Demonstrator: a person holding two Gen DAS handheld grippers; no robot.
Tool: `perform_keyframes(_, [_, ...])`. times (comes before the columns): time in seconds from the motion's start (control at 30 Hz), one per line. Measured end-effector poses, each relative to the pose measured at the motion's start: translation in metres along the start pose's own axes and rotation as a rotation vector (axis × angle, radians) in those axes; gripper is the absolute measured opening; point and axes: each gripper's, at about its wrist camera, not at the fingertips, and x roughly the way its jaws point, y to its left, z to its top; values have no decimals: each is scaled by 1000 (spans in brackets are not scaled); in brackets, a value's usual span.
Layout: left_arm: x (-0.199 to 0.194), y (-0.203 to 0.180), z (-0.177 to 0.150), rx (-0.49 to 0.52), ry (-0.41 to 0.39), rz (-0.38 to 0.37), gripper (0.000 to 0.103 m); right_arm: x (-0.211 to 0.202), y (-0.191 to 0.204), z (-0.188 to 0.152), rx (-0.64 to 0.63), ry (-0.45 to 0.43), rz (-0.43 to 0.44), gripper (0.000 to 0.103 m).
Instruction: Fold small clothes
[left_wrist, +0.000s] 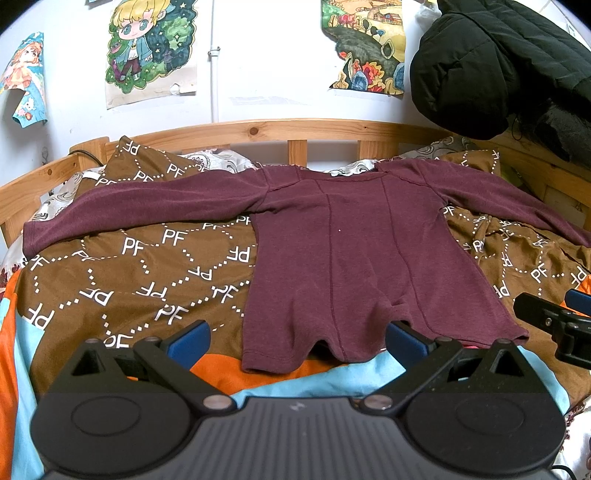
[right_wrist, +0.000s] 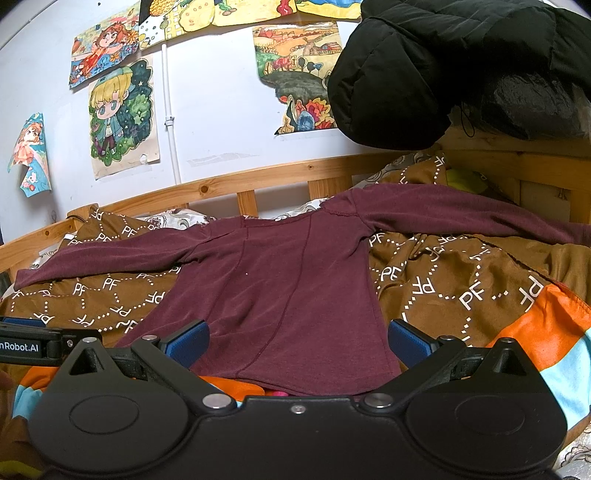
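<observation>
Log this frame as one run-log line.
stage: pre-fold | maroon long-sleeve shirt: flat on brown PF-print blanket, sleeves spread | left gripper: open, at hem | right gripper: open, at hem

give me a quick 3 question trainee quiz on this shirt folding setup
1. True or false: the maroon shirt lies spread flat with both sleeves stretched out to the sides.
2. Multiple choice: the left gripper is (a) shut on the hem, (b) open near the hem, holding nothing, (c) shut on a sleeve.
3. Fill in: the shirt lies on a brown blanket printed with the white letters ____.

Key:
1. True.
2. b. The right gripper is open too, its blue pads either side of the hem.
3. PF.
</observation>
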Motion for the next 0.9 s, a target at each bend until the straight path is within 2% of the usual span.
perform_keyframes(0.73, [0,0,0,-1,2,0,102,-4,0,1,-2,-3,-6,103])
perform_keyframes(0.9, [1,-1,2,-2,22,4,102,4,0,1,12,30,-23,103])
